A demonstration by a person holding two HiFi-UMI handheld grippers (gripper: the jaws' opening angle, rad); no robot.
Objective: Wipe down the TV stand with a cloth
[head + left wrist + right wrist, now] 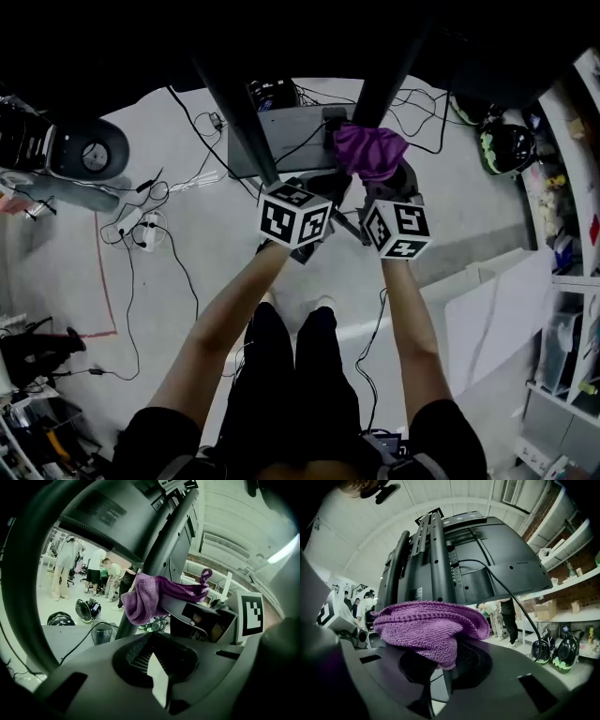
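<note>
- the purple cloth (426,627) is a knitted, ribbed rag, bunched into a soft dome with one fold hanging down in front.
- the right gripper (440,667) has its jaws clamped on the cloth, which spills over and covers both tips.
- in the head view the cloth (370,150) sits at the foot of the right column (389,75) of the tv stand (234,112), above the grey base plate (291,131); whether it presses on the column is not clear.
- the left gripper (157,667) has its jaws together with nothing between them; it is just beside the right one, and its view shows the cloth (154,595) from the side.
- the shelves (562,187) at the right hold many small things, too small to name.
- a green-and-black helmet (506,145) lies on the floor near them.
- the tv (487,555) shows only its dark back, with a cable (511,597) running down; its edges are cut off.
- the stand's upper part is lost in darkness in the head view.
</note>
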